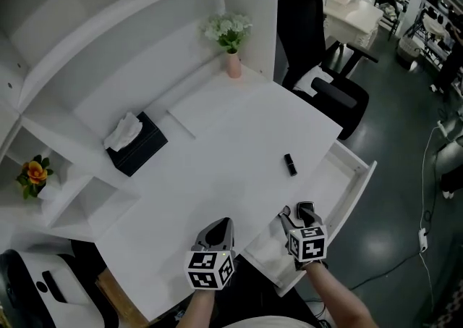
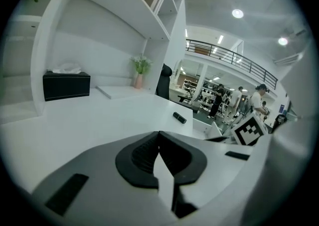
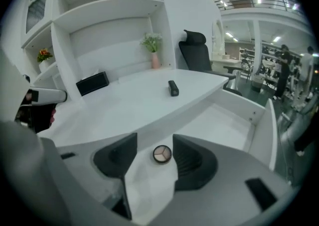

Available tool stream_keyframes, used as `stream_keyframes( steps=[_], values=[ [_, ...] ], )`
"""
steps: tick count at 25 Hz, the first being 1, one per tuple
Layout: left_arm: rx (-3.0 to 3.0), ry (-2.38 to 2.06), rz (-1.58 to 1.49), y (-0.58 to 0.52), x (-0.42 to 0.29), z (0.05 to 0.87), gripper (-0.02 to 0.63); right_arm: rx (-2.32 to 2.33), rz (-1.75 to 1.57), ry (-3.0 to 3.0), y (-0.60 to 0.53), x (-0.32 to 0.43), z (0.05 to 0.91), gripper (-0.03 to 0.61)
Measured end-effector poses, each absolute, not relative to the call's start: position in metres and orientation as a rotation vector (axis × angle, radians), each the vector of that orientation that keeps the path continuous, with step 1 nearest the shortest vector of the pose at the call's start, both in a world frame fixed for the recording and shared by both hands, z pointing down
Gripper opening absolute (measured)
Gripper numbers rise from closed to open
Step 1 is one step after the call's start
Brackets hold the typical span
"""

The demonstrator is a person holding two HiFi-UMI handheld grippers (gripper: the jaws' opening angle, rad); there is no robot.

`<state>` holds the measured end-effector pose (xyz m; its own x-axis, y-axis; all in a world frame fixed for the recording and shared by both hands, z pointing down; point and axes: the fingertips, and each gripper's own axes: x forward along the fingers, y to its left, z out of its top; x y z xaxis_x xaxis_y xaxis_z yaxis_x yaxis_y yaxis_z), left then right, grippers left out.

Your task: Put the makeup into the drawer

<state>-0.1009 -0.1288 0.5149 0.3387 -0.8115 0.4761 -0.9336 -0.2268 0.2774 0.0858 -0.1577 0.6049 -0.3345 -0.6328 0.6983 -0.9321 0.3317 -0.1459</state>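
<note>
Apparently the round compact [image 3: 162,154] already lies on the floor of the open drawer [image 3: 261,120], low in the frame, between the right gripper's [image 3: 153,145] spread jaws and seemingly touching neither; lifting straight up should avoid nudging it. The black tube [image 1: 290,164], right of centre on the worktop [image 1: 217,153], then wants a pinch across its narrow width. The left gripper [image 2: 159,137] is pressed together, empty. From the head view the compact is hidden, and the tube's kind is too small to tell.

Tissue box [image 1: 137,144] lies left on the desk [image 1: 217,174], tube [image 1: 290,164] right, compact [image 3: 162,154] in the drawer [image 1: 334,174] alongside.
</note>
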Motion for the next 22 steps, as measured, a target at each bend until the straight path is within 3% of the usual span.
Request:
stream_keyframes(
  steps=[10,22],
  values=[
    [2.154,-1.476,0.291,-0.138,-0.091,0.506,0.003,1.449,0.645,-2.182,-0.193,0.093,0.539,0.222],
    [2.112,-1.506,0.257,-0.170,-0.096,0.509,0.002,1.386,0.546,-2.112,-0.275,0.089,0.552,0.222]
  ],
)
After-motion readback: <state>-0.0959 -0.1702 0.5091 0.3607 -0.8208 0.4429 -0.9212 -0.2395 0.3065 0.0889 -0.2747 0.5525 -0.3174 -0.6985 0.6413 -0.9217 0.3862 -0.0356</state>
